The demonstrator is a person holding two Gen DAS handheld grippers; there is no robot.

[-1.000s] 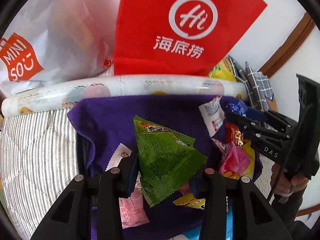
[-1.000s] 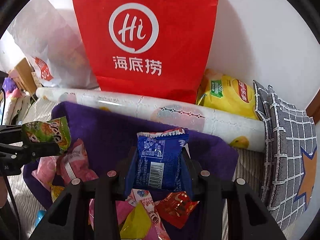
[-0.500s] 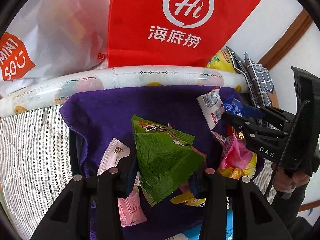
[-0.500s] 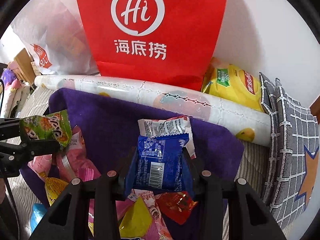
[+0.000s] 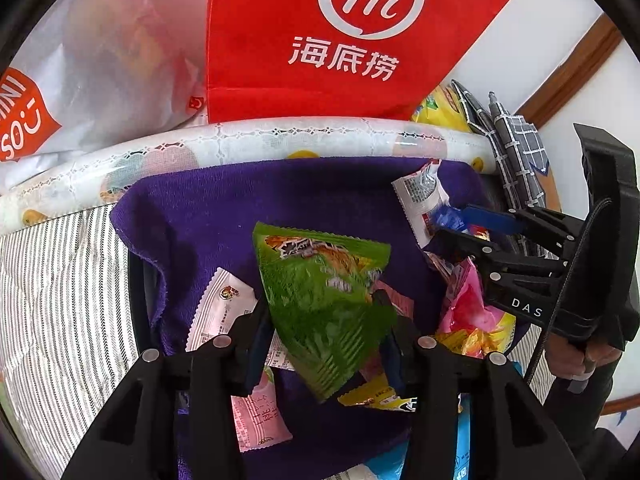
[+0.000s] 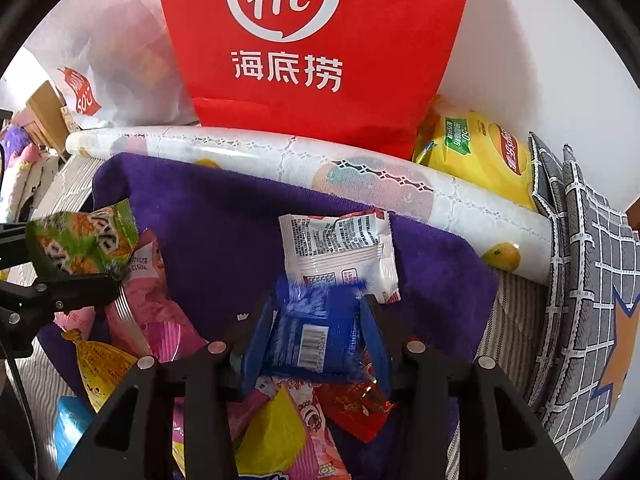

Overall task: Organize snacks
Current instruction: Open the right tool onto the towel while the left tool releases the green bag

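At centre frame above a purple towel (image 5: pixel 320 200), the left gripper (image 5: pixel 324 340) clamps a green snack packet (image 5: pixel 320 292), long axis upright, printed end upward; the right gripper (image 6: pixel 316 340) grips a blue packet (image 6: pixel 312 340) lengthwise, blurred top edge toward a white sachet (image 6: pixel 340 248).

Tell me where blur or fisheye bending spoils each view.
Left wrist view: the green snack packet is streaked with blur, and the patterned roll bows into an arc. Right wrist view: the blue snack packet is smeared along its top edge, while the red bag stays sharp.
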